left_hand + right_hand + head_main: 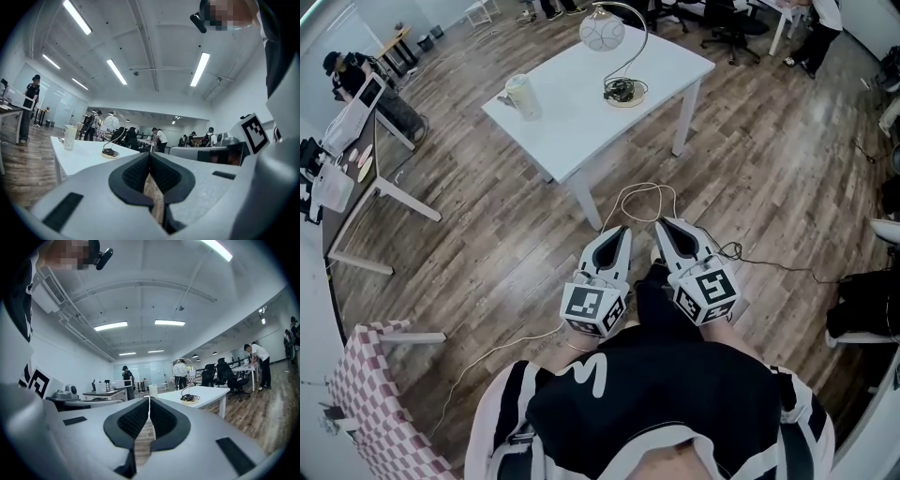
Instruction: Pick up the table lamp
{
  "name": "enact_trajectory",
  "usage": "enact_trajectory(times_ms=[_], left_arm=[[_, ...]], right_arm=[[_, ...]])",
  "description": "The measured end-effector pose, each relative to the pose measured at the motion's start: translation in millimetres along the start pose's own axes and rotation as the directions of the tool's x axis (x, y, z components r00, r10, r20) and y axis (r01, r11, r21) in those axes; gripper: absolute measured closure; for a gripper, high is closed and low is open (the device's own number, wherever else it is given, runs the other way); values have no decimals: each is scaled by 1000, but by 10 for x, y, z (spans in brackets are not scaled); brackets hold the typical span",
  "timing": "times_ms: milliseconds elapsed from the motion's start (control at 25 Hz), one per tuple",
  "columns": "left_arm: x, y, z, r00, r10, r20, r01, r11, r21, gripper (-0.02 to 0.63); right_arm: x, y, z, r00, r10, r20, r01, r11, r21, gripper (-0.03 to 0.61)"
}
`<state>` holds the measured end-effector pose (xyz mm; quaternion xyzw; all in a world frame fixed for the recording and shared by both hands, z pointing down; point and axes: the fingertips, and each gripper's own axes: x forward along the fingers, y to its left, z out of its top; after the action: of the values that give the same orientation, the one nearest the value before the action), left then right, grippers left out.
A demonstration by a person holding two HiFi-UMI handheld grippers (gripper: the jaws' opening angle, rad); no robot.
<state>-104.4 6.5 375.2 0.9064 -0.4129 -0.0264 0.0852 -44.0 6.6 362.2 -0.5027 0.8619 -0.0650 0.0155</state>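
The person's dark top is filling the bottom of the head view. Just beyond it the left hand-held gripper [622, 232] and the right hand-held gripper [666, 227] are pointing level toward twelve o'clock, each with its jaws pressed together on nothing. The lamp [624, 91] is standing well apart from them, at twelve o'clock on the far part of the white bench [581, 131]. Its round shade [602, 31] is hanging from a thin arched stem over a small base. A cup [521, 96] is sitting at about nine o'clock from that base.

A white cord [647, 190] is looping on the floor between the person and the bench, so feet may be catching it on the approach. The lamp is probably top-heavy, and a pinch on the slim stem risks it swinging or slipping round. A cable bunched at the base could be dragging as it rises.
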Motion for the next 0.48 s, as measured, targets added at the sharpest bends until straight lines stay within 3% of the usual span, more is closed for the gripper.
enact_trajectory(times_ms=[480], left_arm=[[994, 567, 56, 999, 35, -6, -35, 999, 35, 607]], right_arm=[[935, -738, 66, 999, 47, 13, -48, 999, 12, 557]])
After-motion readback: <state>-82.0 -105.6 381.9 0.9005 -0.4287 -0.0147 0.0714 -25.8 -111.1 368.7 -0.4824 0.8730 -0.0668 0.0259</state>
